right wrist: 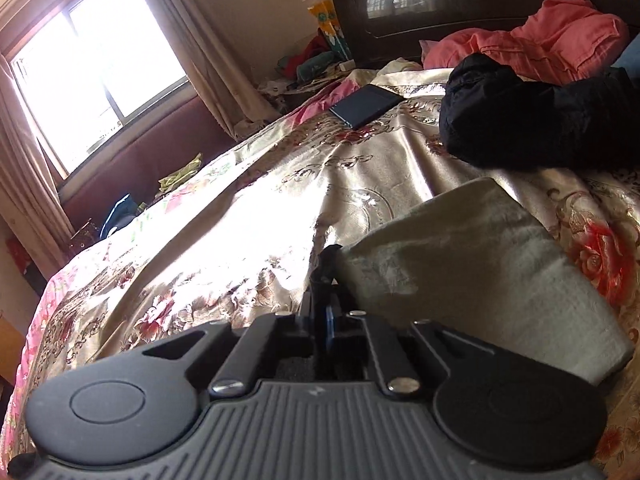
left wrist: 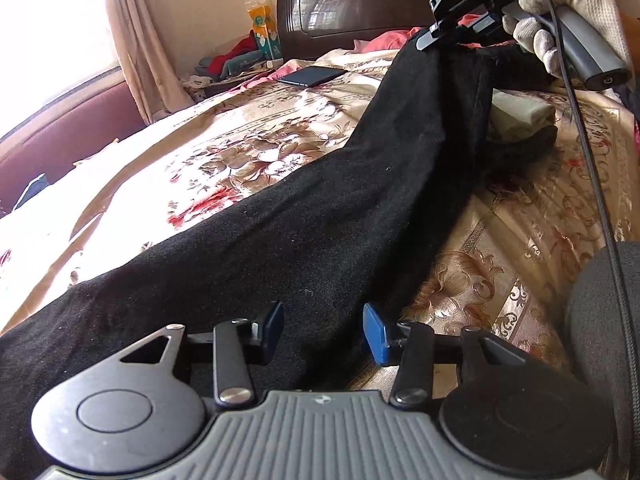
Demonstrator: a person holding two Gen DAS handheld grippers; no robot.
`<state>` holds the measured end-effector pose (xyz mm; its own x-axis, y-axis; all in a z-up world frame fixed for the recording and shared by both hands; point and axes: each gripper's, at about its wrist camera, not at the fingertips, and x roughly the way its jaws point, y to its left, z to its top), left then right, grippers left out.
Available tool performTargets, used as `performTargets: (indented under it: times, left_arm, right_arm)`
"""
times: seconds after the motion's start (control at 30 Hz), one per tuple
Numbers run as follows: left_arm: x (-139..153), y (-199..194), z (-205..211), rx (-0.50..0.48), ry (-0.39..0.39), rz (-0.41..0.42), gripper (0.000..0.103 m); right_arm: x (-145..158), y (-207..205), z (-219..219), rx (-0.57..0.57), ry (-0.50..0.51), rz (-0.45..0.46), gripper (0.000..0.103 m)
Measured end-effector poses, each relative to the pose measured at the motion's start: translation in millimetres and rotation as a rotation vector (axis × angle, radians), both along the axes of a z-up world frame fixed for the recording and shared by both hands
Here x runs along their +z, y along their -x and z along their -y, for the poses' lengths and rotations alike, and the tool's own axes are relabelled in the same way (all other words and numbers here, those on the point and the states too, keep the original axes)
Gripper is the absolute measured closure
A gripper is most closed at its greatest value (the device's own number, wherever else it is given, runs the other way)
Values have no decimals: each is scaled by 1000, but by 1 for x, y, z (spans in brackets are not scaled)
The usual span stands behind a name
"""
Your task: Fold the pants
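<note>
Long black pants (left wrist: 320, 220) lie stretched along the flowered bedspread (left wrist: 224, 148), running from the near left to the far right. My left gripper (left wrist: 324, 332) is open just over their near end, its blue pads (left wrist: 376, 338) apart with the black cloth below them. In the left wrist view a gloved hand (left wrist: 560, 28) holds my right gripper (left wrist: 434, 34), which is shut on the far end of the pants and lifts it off the bed. In the right wrist view the right gripper (right wrist: 326, 280) has its jaws together, with a bit of black fabric (right wrist: 328, 258) pinched at the tips.
A dark phone (right wrist: 366, 110) lies on the bedspread (right wrist: 248, 208) toward the headboard (right wrist: 460, 4). A folded grey-green cloth (right wrist: 480, 272) sits just right of the right gripper, with a black bundle (right wrist: 532, 124) and pink bedding (right wrist: 540, 48) beyond. A black cable (left wrist: 588, 184) hangs at the right.
</note>
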<state>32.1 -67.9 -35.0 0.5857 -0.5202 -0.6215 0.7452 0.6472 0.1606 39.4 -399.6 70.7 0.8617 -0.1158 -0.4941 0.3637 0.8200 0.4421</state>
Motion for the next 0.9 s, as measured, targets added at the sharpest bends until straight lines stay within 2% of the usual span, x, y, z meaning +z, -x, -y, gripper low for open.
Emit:
performTargets:
  times: [0.07,0.13,0.17,0.23,0.27,0.37,0.4,0.53,0.6,0.67,0.73,0.77,0.8,0.83,0.9]
  left_arm:
    - [3,-1,-7,17,14,-5,45]
    - [5,-2,-12,34,18,-4,45]
    - [6,-2,-14,45,20,1,45]
    - [8,-2,-18,55,29,3,45]
    - [8,-1,-20,59,31,2,45]
    - [5,0,-22,61,31,-7,45]
    - [4,0,-23,61,29,-10,45]
    - [-1,2,-21,52,27,-22,45]
    - [-2,1,-19,48,24,-22,45]
    - [-3,-1,-19,48,32,-24,45]
    - [-3,-3,-17,49,35,-25,45]
    - [-3,-3,-15,47,35,-25,45]
    - [-3,-3,-14,46,33,-23,45]
    - [-2,-2,-13,44,32,-18,45]
    - [-1,0,-12,38,36,-11,45]
  right_arm:
    - [13,8,-7,29,-2,41,97]
    - [26,17,-10,55,-78,94,97]
    - [32,22,-12,56,-82,119,97]
    - [36,25,-18,51,17,141,96]
    - [32,21,-18,47,52,105,95]
    - [5,5,-4,1,48,-38,96]
    - [-2,6,0,-21,41,-55,96]
    - [-19,14,11,-42,-11,-90,92]
    - [-18,21,12,-38,-55,-68,91]
    - [-11,25,7,-18,-23,-42,76]
    - [-9,20,4,-3,13,-42,69]
    - [-9,14,4,-12,20,-60,71]
    - [-9,12,5,-19,17,-60,77]
    - [-7,11,4,-16,19,-51,97]
    - [2,10,-2,-5,56,-36,96]
